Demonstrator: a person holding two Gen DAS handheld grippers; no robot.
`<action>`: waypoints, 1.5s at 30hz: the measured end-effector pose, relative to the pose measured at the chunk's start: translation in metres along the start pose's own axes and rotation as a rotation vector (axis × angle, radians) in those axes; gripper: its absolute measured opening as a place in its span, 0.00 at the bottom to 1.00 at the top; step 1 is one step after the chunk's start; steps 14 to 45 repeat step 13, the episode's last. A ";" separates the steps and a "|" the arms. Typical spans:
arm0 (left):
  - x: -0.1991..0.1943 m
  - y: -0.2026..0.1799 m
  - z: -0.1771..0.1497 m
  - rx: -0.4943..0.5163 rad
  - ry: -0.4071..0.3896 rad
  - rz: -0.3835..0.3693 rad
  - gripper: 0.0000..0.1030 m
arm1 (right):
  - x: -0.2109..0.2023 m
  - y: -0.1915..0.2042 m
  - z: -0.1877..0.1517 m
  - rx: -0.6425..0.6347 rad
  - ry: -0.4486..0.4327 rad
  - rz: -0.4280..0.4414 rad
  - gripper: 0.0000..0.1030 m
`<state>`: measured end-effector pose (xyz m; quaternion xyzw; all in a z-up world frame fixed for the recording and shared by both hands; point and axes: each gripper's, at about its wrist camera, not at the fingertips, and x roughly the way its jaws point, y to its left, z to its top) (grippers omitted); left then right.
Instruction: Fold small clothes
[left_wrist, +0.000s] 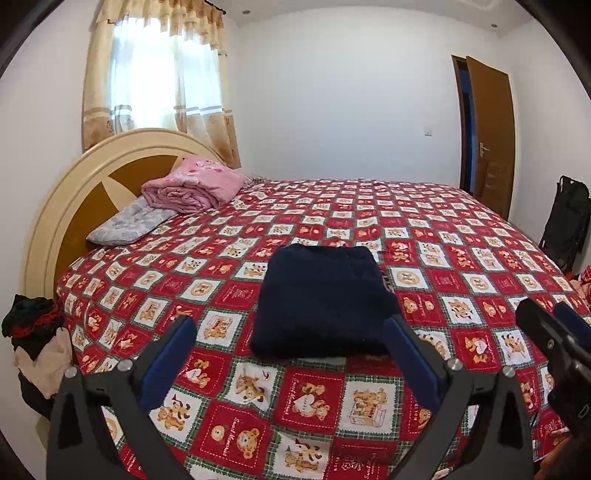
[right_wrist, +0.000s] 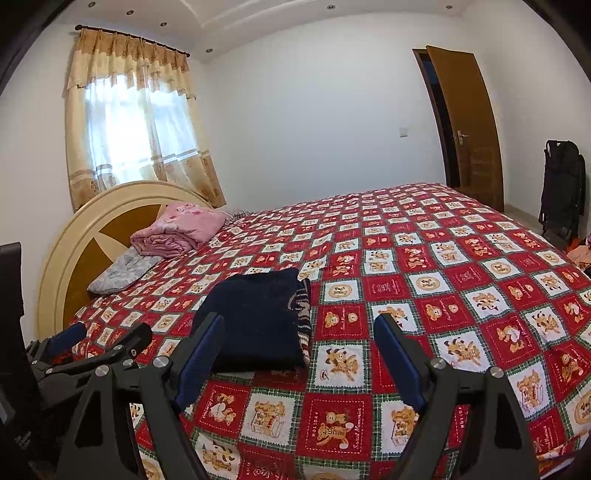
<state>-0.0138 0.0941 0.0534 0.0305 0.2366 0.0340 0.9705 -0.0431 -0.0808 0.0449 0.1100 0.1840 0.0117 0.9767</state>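
Note:
A folded navy blue garment (left_wrist: 325, 299) lies flat on the red bear-print bedspread (left_wrist: 461, 266). It also shows in the right wrist view (right_wrist: 258, 325), with a patterned edge on its right side. My left gripper (left_wrist: 290, 328) is open and empty, just in front of the garment's near edge. My right gripper (right_wrist: 299, 325) is open and empty, to the right of the garment's near edge. The right gripper shows at the right edge of the left wrist view (left_wrist: 554, 314). The left gripper shows at the lower left of the right wrist view (right_wrist: 107, 332).
A pink folded blanket (left_wrist: 192, 184) and a grey pillow (left_wrist: 125, 225) lie by the round headboard (left_wrist: 70, 206). A pile of clothes (left_wrist: 37, 350) sits left of the bed. A brown door (left_wrist: 489, 136) and a black bag (left_wrist: 565, 221) stand at the right.

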 end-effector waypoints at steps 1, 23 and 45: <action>0.000 0.000 0.000 0.001 0.001 -0.001 1.00 | 0.000 0.000 0.000 0.000 0.000 0.000 0.81; 0.003 0.000 -0.001 -0.014 0.013 -0.053 1.00 | 0.001 0.002 0.001 -0.010 0.014 0.006 0.81; 0.003 0.000 -0.001 -0.014 0.013 -0.053 1.00 | 0.001 0.002 0.001 -0.010 0.014 0.006 0.81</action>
